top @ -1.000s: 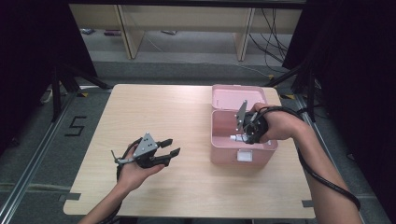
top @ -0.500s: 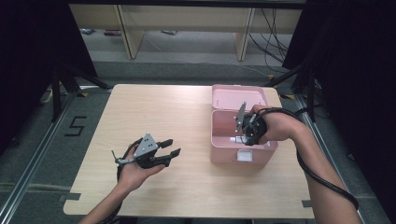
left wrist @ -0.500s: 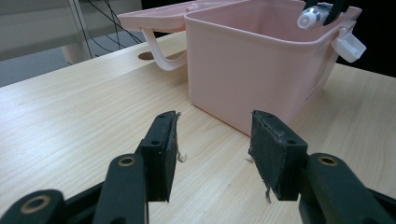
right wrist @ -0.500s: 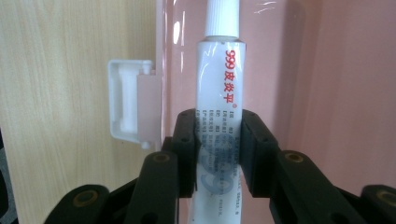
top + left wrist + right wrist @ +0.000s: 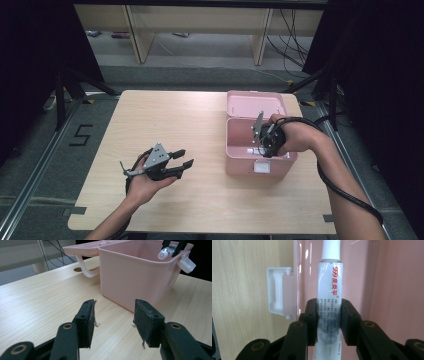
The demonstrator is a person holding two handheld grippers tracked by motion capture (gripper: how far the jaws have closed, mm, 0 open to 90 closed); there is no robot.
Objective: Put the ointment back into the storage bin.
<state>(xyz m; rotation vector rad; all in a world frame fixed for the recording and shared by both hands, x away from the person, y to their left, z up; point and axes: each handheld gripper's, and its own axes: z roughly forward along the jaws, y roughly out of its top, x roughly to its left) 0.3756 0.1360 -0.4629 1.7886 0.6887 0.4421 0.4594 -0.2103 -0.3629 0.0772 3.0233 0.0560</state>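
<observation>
Right gripper [image 5: 264,142] w/ its hand has shifted slightly vs 1.0 s ago: a bit lower and nearer the front wall of the pink box [image 5: 239,150]. Left gripper [image 5: 181,159] unchanged, same spot on the desk [image 5: 165,115], held in the palm.

State now: right gripper jaws clamped on the ointment tube [image 5: 329,302], white w/ red print, cap end pointing away from the gripper cam. Tube sits over the open box interior, right beside the front wall and the white latch [image 5: 280,292]. Left gripper view shows the tube's cap [image 5: 163,254] poking just above the box rim. Lid [image 5: 256,102] lies flipped open behind the box. Left gripper jaws wide apart, holding nothing, aimed at the box from well away.

Risks (judgement):
- Grip is on the soft tube body; hard squeeze could dent it or push paste toward the cap.
- Tube is close to the front wall, so the cap may catch the rim or latch if moved sideways, nudging the light box.
- Box not braced by left gripper, so could slide or tip.
- Tube could slip if the grip loosens.
</observation>
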